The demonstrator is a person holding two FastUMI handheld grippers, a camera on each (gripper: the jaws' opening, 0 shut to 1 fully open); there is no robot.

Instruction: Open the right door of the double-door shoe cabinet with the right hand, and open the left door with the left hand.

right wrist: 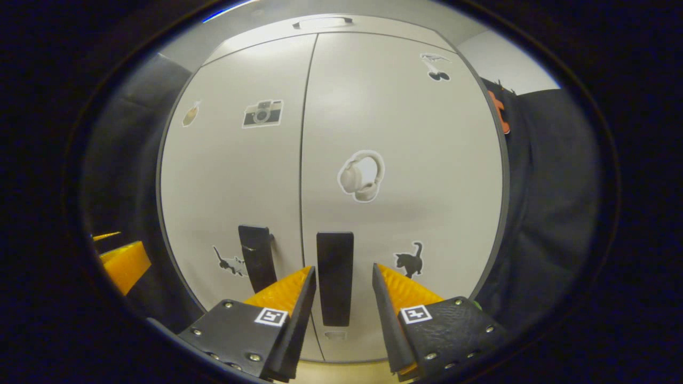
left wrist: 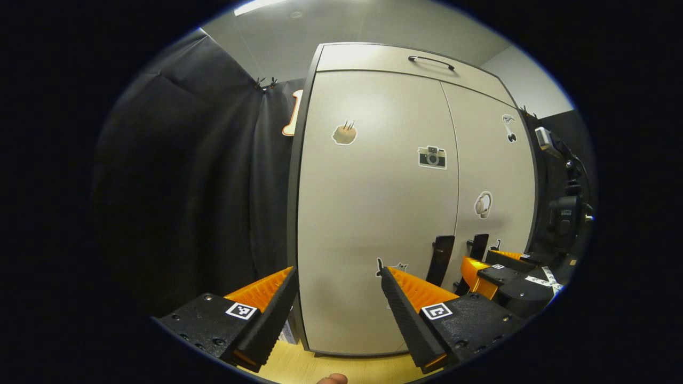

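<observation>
Both doors shut: right tongs (right wrist: 344,280) released, straddling the right door's handle (right wrist: 335,277) at 12 o'clock, may slip off when clenching; left tongs (left wrist: 339,290) gape.

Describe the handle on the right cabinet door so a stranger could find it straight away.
Find the pale double-door shoe cabinet. On its right door, low beside the centre seam, is a dark upright handle. The headphones sticker sits above it; the other handle is across the seam.

The left gripper view looks at the shoe cabinet (left wrist: 373,213) from its left side, a little way back. The right gripper view faces the right door (right wrist: 400,176) straight on, very near. Both views show both doors.
</observation>
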